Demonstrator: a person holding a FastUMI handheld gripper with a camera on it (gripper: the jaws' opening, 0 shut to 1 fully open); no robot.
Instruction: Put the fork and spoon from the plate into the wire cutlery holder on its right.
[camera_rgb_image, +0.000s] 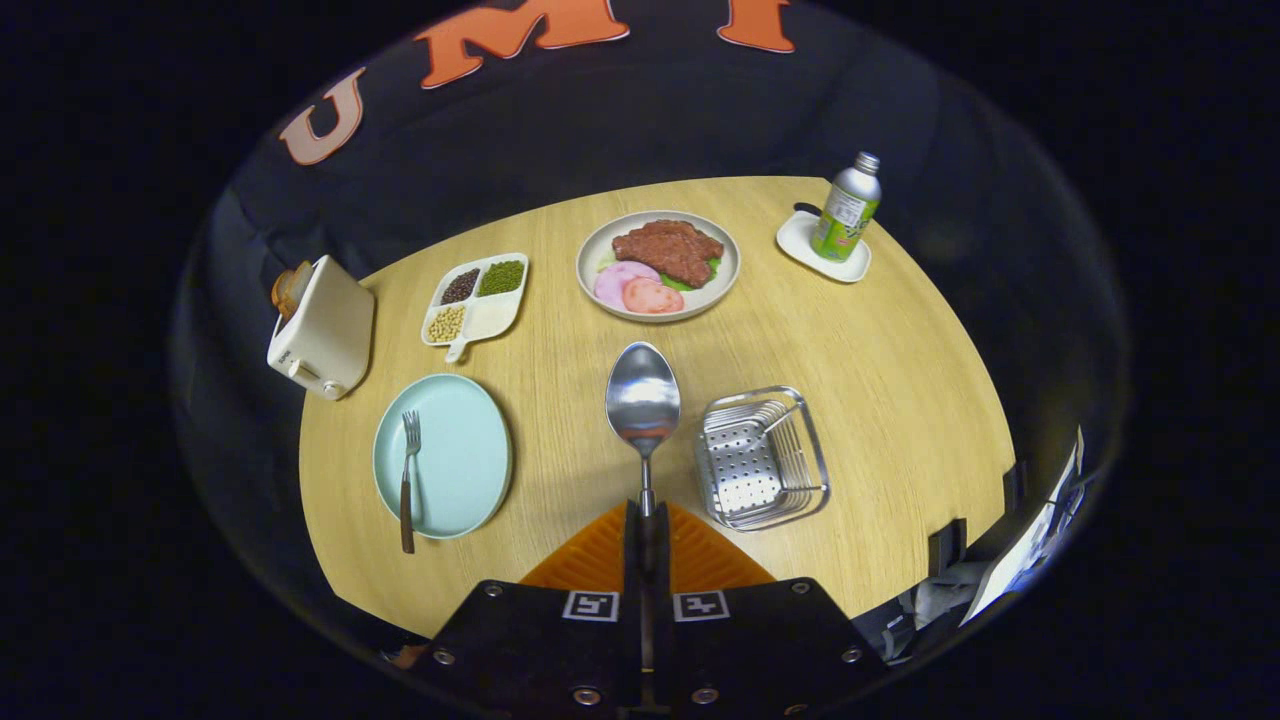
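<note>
Clamping the spoon (643, 405) by its handle, my gripper (647, 520) hides the handle's end between its fingers. The bowl juts ahead; the wire holder (763, 457) sits just right, the fork (408, 478) left on the plate (455, 450).

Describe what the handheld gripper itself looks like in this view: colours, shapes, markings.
The gripper has two orange fingers with fine ridged surfaces, each tapering to a point so that together they form a triangle. They sit on two flat black blocks studded with silver screws. Each block bears a small square black-and-white marker near the central seam. No cables or sleeve can be seen.
</note>
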